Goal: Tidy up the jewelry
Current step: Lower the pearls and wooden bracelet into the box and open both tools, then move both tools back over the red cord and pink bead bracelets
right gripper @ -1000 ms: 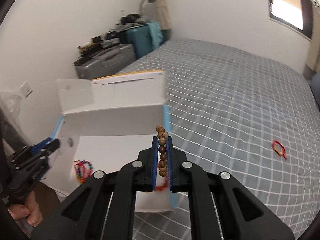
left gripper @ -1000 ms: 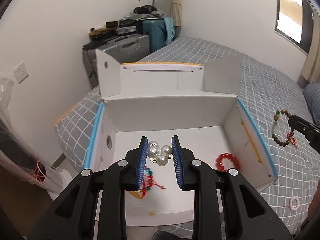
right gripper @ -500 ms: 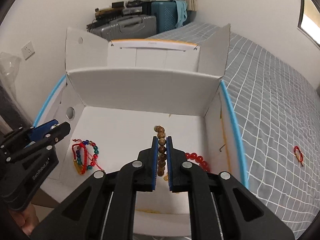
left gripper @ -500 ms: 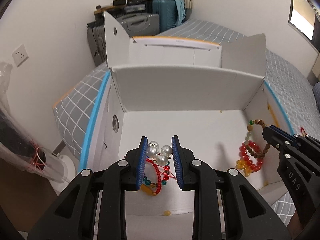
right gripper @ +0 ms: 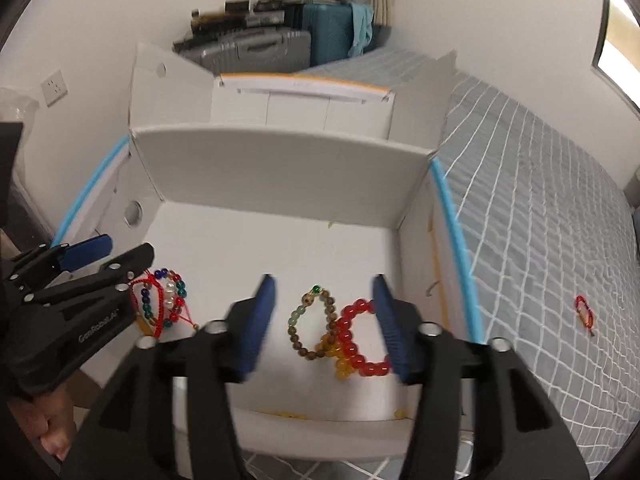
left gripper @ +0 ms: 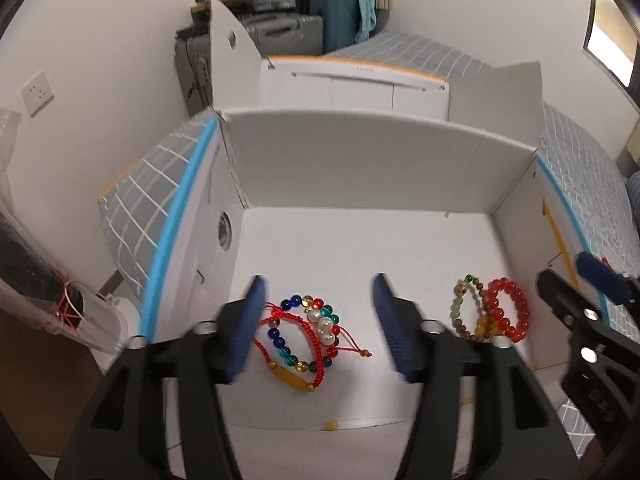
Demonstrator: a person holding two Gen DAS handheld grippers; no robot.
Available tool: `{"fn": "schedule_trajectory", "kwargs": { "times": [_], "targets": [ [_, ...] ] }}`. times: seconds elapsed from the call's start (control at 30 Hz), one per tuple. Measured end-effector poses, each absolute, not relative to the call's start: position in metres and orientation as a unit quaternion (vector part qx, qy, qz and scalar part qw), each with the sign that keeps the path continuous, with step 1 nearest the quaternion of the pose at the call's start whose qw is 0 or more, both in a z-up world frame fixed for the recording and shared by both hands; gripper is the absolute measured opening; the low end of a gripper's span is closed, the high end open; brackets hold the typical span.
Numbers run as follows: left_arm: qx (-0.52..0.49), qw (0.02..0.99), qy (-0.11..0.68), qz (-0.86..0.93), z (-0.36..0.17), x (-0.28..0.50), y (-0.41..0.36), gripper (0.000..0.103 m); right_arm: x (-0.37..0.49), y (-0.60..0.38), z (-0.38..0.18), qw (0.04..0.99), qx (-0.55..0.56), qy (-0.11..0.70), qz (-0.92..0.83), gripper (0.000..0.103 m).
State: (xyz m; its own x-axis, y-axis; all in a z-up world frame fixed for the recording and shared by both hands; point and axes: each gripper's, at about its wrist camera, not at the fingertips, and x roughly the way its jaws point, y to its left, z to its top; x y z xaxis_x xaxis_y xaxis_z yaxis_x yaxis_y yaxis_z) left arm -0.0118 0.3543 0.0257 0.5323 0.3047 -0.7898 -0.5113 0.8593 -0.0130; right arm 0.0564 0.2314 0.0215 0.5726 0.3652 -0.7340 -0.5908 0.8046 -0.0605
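A white cardboard box (left gripper: 360, 168) with blue-edged sides sits on the bed. My left gripper (left gripper: 320, 320) is open above its left floor. Below it lie the pearl cluster (left gripper: 325, 325), a multicoloured bead bracelet (left gripper: 294, 356) and a red cord bracelet (left gripper: 312, 336). My right gripper (right gripper: 324, 320) is open above the right floor. Under it lie the brown wooden bead bracelet (right gripper: 316, 328) and a red bead bracelet (right gripper: 356, 340), touching. Each gripper shows in the other's view, the right one (left gripper: 592, 280) and the left one (right gripper: 100, 252).
A small red cord bracelet (right gripper: 585, 316) lies on the grey checked bedspread (right gripper: 540, 240) right of the box. Suitcases (left gripper: 288, 36) stand at the far wall. The box's flaps (left gripper: 232, 64) stand up at the back. A wall socket (left gripper: 37, 92) is on the left.
Both grippers have opened. The pearls dropped onto the bracelets at the left, the wooden bead bracelet dropped beside the red beads at the right.
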Motion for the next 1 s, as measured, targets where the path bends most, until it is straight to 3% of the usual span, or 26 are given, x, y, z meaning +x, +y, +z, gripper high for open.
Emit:
{"fn": "schedule_trajectory", "kwargs": {
  "times": [0.07, 0.17, 0.3, 0.67, 1.0],
  "targets": [
    [-0.114, 0.872, 0.414, 0.233, 0.032, -0.017, 0.349, 0.069, 0.05, 0.214, 0.032, 0.884, -0.145, 0.353, 0.269, 0.077],
    [-0.101, 0.883, 0.402, 0.219, 0.042, -0.023, 0.338, 0.085, 0.033, 0.175, 0.043, 0.902, -0.139, 0.309, 0.267, 0.092],
    [-0.091, 0.899, 0.376, 0.203, 0.058, -0.025, 0.315, 0.092, 0.02, 0.103, 0.036, 0.914, -0.131, 0.303, 0.237, 0.094],
    [-0.07, 0.93, 0.35, 0.092, 0.071, 0.01, 0.207, 0.097, 0.017, -0.062, -0.001, 0.926, -0.108, 0.348, 0.1, 0.094],
    [-0.028, 0.932, 0.361, 0.01, 0.066, 0.075, 0.083, 0.097, 0.023, -0.144, -0.038, 0.904, -0.047, 0.425, 0.033, 0.094]
  ]
}}
